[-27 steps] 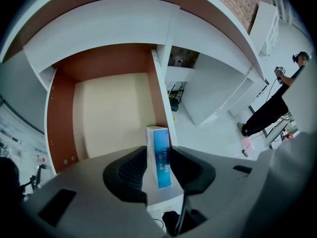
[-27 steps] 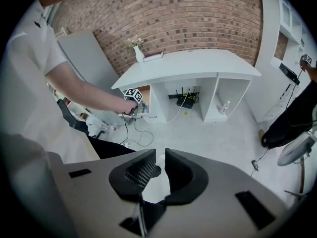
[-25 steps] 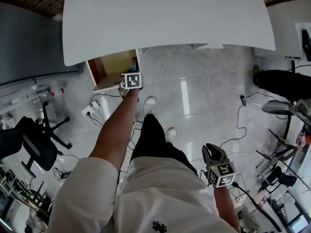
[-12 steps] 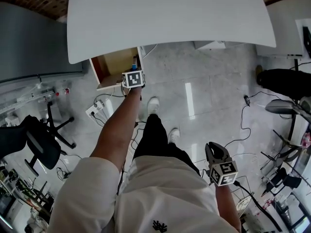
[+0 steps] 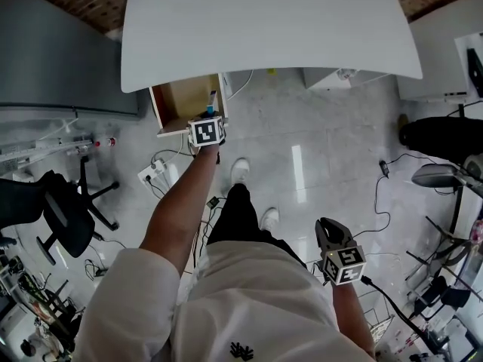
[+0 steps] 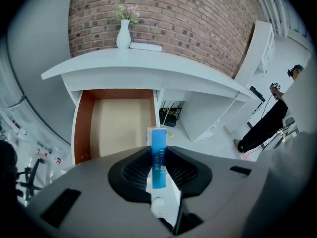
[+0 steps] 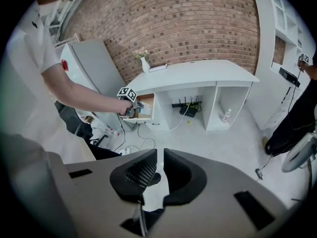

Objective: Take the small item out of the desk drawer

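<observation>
The wooden drawer [image 5: 161, 116] stands pulled out under the left end of the white desk [image 5: 264, 29]. My left gripper [image 5: 210, 113] is at the drawer's front right corner. It is shut on a small blue and white box [image 6: 158, 140], which stands upright between the pads of the left gripper [image 6: 158, 155]. Behind the box the drawer's bare bottom [image 6: 121, 128] shows nothing else. The box's blue end [image 5: 212, 96] peeks past the marker cube. My right gripper [image 5: 329, 237] hangs low by my right hip, far from the desk. In its own view the right gripper [image 7: 160, 155] is shut with nothing between its jaws.
A black office chair [image 5: 53, 217] stands to the left, with a power strip [image 5: 151, 173] and cables on the floor near my feet. A vase [image 6: 124, 33] and a book sit on the desk. A router [image 7: 188, 109] is under the desk. A person [image 6: 267, 123] stands to the right.
The head view has shifted, so desk and drawer sit slightly lower and to the right. My left gripper stays at the drawer's front right corner. The right gripper has hardly moved.
</observation>
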Demonstrator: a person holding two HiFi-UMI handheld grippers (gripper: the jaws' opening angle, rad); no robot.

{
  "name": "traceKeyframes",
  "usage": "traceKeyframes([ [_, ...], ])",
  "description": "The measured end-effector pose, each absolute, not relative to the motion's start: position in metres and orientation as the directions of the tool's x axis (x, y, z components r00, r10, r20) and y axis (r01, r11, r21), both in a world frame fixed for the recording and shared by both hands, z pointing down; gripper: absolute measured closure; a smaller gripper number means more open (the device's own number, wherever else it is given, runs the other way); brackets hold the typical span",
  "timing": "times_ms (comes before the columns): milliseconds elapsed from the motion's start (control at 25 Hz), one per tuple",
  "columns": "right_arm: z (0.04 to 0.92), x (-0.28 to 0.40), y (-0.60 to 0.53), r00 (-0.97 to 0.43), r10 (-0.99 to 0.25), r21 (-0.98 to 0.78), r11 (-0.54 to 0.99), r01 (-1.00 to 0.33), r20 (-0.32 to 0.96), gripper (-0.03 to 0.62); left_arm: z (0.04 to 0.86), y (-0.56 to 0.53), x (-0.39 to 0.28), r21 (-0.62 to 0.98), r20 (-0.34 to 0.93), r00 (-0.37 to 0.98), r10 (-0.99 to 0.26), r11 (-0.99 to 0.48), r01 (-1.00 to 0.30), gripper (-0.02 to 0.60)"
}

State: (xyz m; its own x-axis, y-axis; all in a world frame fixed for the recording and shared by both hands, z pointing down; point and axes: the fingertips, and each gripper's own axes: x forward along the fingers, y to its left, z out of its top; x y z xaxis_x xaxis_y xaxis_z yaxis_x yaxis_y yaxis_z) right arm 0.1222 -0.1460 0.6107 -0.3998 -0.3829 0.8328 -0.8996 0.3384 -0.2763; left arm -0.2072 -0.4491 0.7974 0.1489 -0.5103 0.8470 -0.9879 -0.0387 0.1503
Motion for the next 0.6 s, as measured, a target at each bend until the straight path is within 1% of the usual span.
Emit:
traceKeyframes([
  [200,0.597,0.128,-0.129,-0.417,-0.406,-0.274,0.366,-0.889,0.813,0.534,0.759,-0.411,-0.205,0.158,0.823,0.153,-0.547,-0.040,-0.987,0.483],
  [480,0.572,0.153,-0.108,-0.461,-0.451,-0.277,0.416,-0.866,0.765,0.539,0.694,-0.354,-0.179,0.175,0.783,0.171,-0.598,-0.051,-0.983,0.483],
  [600,0.571,0.162,-0.089,-0.475,-0.446,-0.272,0.445,-0.853,0.759,0.541,0.673,-0.327,-0.170,0.184,0.770,0.181,-0.612,-0.058,-0.981,0.483],
])
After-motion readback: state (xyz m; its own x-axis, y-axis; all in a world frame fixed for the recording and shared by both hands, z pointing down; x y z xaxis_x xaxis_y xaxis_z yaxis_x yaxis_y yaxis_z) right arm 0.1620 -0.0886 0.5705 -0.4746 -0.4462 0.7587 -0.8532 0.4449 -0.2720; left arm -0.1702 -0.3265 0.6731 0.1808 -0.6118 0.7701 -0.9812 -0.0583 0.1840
